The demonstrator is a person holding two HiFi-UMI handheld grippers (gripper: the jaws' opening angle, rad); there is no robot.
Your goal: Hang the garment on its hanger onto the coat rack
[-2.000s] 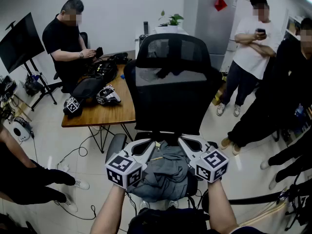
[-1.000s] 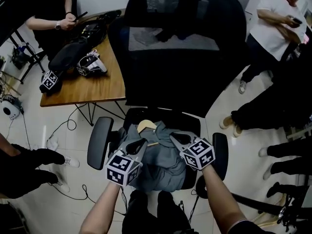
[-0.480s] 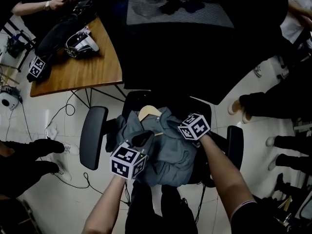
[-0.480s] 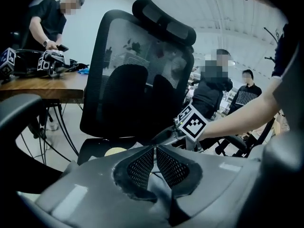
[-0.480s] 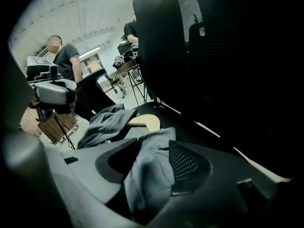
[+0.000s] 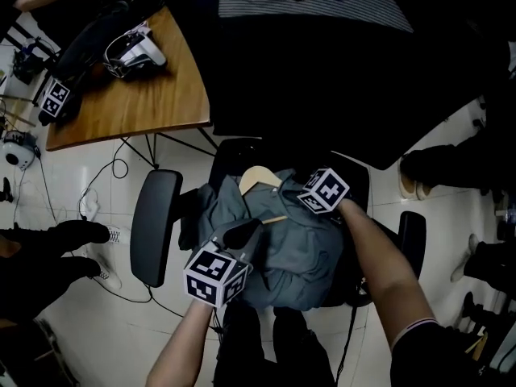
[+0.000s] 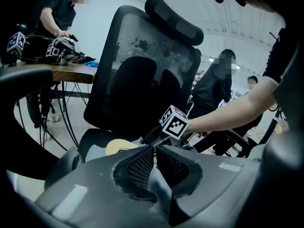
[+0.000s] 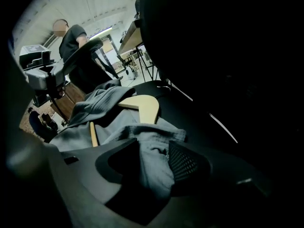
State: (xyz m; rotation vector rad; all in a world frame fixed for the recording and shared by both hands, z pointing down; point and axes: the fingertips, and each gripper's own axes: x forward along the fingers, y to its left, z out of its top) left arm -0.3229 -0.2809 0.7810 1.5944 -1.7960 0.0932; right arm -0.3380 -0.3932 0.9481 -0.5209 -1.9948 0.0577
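The office chair (image 6: 157,224) carries the grey garment (image 6: 298,256), which lies crumpled on the seat, under and between both tongs. The step in hand, I judge, is to take it up from the seat. To do this well, the lift should go through the wooden hanger (image 8: 142,107) and not through loose cloth alone, otherwise the garment may slide off.

The right tongs (image 8: 154,158) stand open, with a fold of the garment between the jaws. Reaching deeper, so that wood is caught too, seems safer. The left tongs (image 7: 155,158) are closed, and nothing shows between them.

The hanger's bent middle lies just ahead of the right tongs and points away from both tongs. Its long axis seems to run crosswise, but it is mostly hidden under cloth. No hook is visible.
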